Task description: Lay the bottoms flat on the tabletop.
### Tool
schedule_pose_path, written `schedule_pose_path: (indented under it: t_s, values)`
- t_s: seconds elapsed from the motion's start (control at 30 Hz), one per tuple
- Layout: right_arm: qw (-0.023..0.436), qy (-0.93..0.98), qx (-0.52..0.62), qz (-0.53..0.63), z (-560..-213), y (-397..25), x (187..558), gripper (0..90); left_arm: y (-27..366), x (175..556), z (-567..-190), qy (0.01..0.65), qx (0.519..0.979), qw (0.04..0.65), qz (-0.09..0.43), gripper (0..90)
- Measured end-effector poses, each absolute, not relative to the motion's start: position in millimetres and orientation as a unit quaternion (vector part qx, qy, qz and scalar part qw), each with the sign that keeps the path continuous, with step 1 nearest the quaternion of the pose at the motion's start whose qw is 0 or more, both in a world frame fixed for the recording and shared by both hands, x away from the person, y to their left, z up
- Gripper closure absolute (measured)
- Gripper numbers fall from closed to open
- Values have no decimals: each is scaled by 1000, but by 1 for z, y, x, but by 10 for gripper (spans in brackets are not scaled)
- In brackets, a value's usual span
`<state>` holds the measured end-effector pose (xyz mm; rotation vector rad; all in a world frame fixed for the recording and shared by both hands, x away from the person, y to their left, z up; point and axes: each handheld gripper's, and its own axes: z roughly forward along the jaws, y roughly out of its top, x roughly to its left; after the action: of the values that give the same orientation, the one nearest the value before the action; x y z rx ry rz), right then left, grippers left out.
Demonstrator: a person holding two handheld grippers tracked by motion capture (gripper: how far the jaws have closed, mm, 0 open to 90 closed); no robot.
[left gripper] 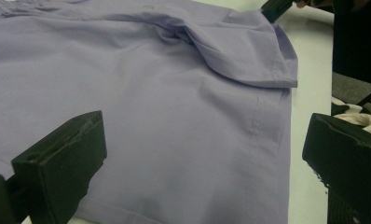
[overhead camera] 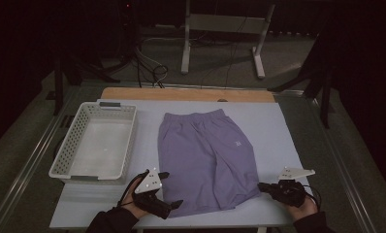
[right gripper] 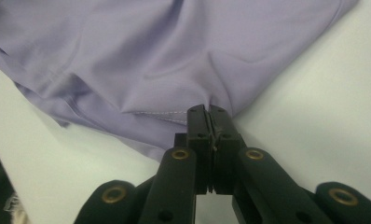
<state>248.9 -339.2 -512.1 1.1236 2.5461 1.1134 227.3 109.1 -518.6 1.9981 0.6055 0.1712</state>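
- The purple shorts (overhead camera: 206, 158) lie flat in the middle of the desk (overhead camera: 288, 131), waistband at the far end and leg hems at the near edge; a white basket (overhead camera: 96, 141) stands to their left, apart from the cloth.
- The right gripper (overhead camera: 262, 186) is pinched tight on the near right hem corner; in the right gripper view its jaws meet with a fold of the shorts (right gripper: 165, 60) caught between them.
- The left gripper (overhead camera: 169, 190) stands wide open at the near left hem corner, one jaw over the cloth and one beyond its edge, holding nothing yet; the left gripper view shows the shorts (left gripper: 174, 107) lying between the parted jaws.
- The step in hand looks like taking both near corners for a fold. To do it well, I would slide the left gripper's lower jaw under both layers at the hem, right at the corner, before it closes.
- Match the right side's bite depth, so that the hem lifts level.
- Lift both corners together and keep the cloth lightly taut between them, or the middle may sag and crease.
- The right leg already shows a raised wrinkle near its hem; a gentle outward pull should flatten it.
- Count: one pair of shorts, one basket, one desk, two grippers.
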Motion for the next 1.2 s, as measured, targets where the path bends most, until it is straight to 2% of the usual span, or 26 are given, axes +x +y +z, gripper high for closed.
schedule_pose_path:
  t_s: [0.33, 0.43, 0.57, 0.6, 0.63, 0.67, 0.73, 1.13, 1.2]
  values:
    - [145, 830, 354, 407, -464, -344, 234, 890, 109, 227, -519, 250, 827, 499, 71, 3]
    - [149, 833, 341, 409, -458, -336, 232, 893, 108, 227, -519, 251, 825, 502, 71, 4]
    - [132, 847, 316, 408, -461, -316, 232, 892, 108, 227, -519, 250, 826, 500, 70, 4]
    - [102, 846, 297, 430, -462, -307, 232, 844, 108, 227, -518, 249, 826, 501, 71, 4]
    - [102, 846, 297, 430, -462, -307, 232, 844, 108, 227, -518, 249, 826, 501, 71, 3]
    - [103, 848, 283, 436, -462, -301, 232, 767, 108, 227, -519, 250, 826, 501, 71, 3]
    - [118, 847, 289, 430, -463, -302, 232, 742, 109, 227, -519, 251, 826, 500, 70, 3]
    - [140, 848, 363, 361, -493, -332, 241, 724, 109, 228, -519, 252, 826, 499, 71, 4]
    - [108, 845, 393, 346, -507, -333, 247, 713, 109, 227, -519, 251, 826, 500, 72, 4]
